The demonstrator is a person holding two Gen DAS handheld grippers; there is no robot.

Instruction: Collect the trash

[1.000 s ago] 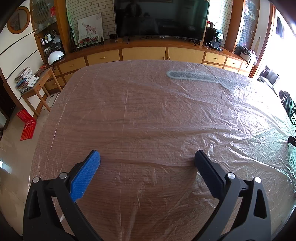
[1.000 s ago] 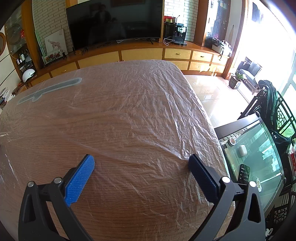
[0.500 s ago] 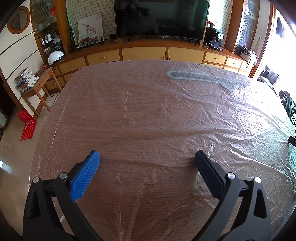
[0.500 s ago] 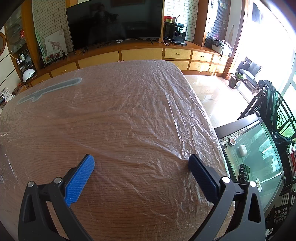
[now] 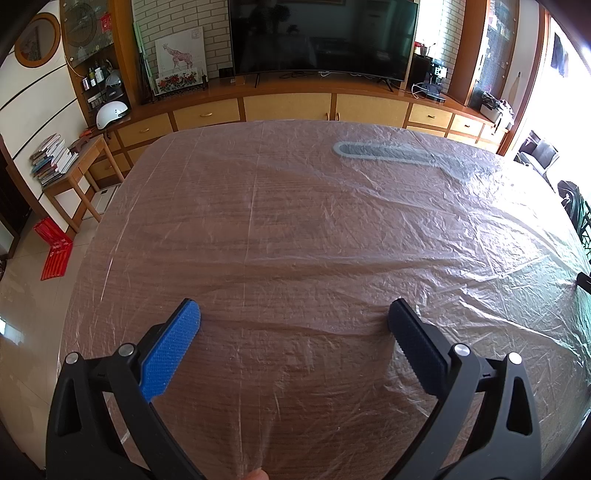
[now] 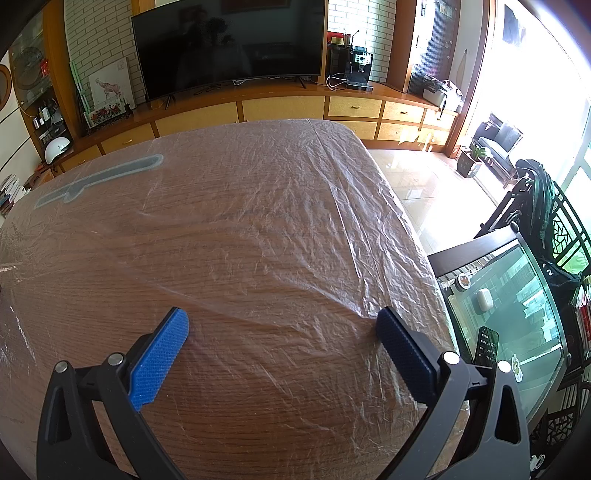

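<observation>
Both grippers are parked low over the desk (image 5: 295,229), prob so the whole top can be scanned before anything's gone for. Left gripper (image 5: 293,314) is spread wide, nothing held betw the pads; same w/ the right gripper (image 6: 282,319), jaws far apart and empty. The desk is covered edge to edge w/ a thin wrinkled plastic sheet (image 6: 295,221), which is prob the trash to be collected, tho that's a guess since no loose scraps can be seen on it. A long grey-blue shape (image 5: 388,153) shows at the far side, seemingly under the film; what it is can't be told. Nothing sits in the way on the desk itself. Around it: TV (image 5: 317,35) and wooden cabinets (image 5: 288,107) at the back, a glass-topped side table (image 6: 509,314) w/ a phone on it close by the right edge, so a sheet pulled that way could snag there.
</observation>
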